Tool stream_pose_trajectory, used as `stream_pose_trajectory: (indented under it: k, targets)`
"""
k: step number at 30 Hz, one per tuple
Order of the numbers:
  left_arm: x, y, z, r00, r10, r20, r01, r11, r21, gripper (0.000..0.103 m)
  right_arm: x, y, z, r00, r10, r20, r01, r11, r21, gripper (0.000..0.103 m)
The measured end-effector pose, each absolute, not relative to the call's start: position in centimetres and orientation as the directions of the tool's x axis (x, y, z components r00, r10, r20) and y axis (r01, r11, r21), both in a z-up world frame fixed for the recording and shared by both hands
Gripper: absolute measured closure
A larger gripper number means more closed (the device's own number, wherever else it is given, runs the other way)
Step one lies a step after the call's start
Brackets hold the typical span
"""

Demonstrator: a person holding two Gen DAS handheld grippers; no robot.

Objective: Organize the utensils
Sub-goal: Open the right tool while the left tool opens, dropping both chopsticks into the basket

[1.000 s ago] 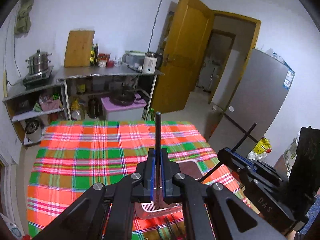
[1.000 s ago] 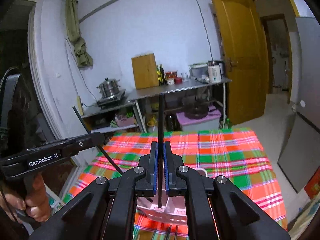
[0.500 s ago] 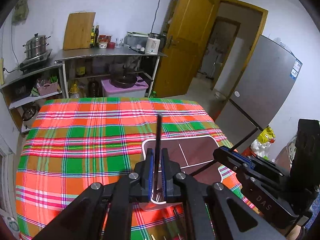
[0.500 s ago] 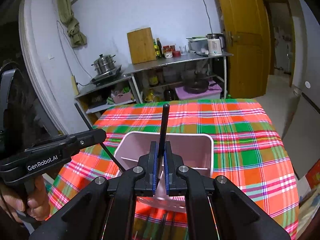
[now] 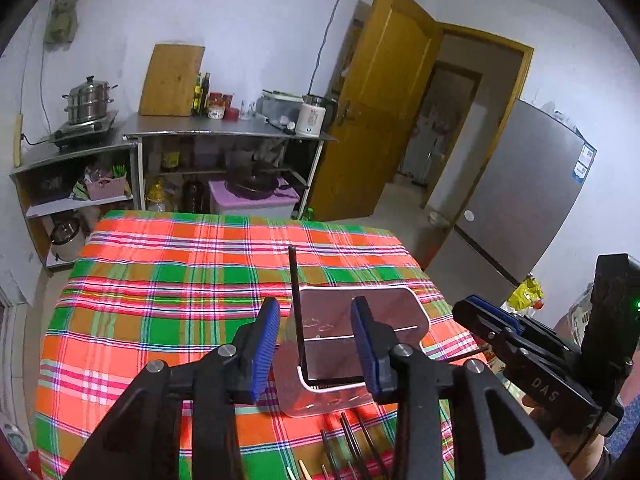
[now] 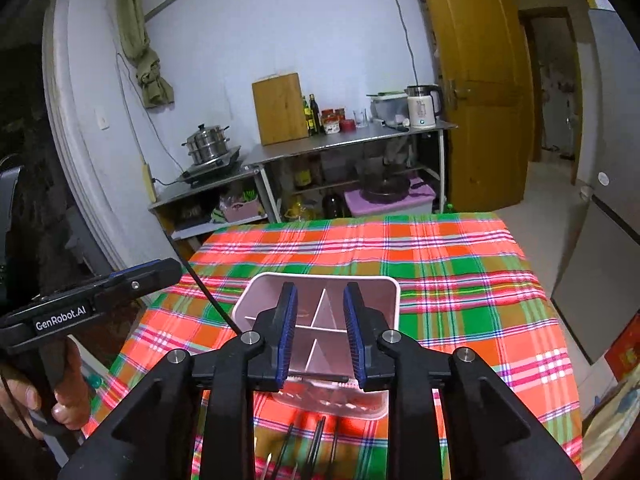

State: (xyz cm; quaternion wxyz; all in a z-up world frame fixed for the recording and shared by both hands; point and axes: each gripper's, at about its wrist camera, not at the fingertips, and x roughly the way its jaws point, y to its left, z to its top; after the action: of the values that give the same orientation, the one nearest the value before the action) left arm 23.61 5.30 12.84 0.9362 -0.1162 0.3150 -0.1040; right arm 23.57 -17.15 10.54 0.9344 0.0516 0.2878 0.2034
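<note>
Two grippers hover over one pink divided holder standing on the checked tablecloth. The left gripper is opening: its blue pads stand apart, and a black chopstick rises between them with no pad pressing it, its lower end down inside the holder, leaning at the near wall. The right gripper is opening too, with nothing visibly between its pads; whether its own chopstick has already dropped in cannot be told for sure, though a dark line lies low in the near compartment.

By my reading, this pair of chopsticks is just being delivered, so the job is partly done. Still left on the cloth in front of the holder are more utensils: about four dark sticks or handles and one or two pale wooden tips at the frame's lower edge, cut off too much for a firm count.
</note>
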Motion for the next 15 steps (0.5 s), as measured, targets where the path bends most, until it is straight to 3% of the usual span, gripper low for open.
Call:
stream_pose_trajectory:
  k: [15]
  targets:
    - [15.0, 4.9, 12.3, 0.812, -0.249, -0.528, 0.132, 0.960, -0.249, 0.066, 16.9, -19.7, 11.5, 0.800, 0.377, -0.467, -0.333, 0.926, 0.178, 0.078]
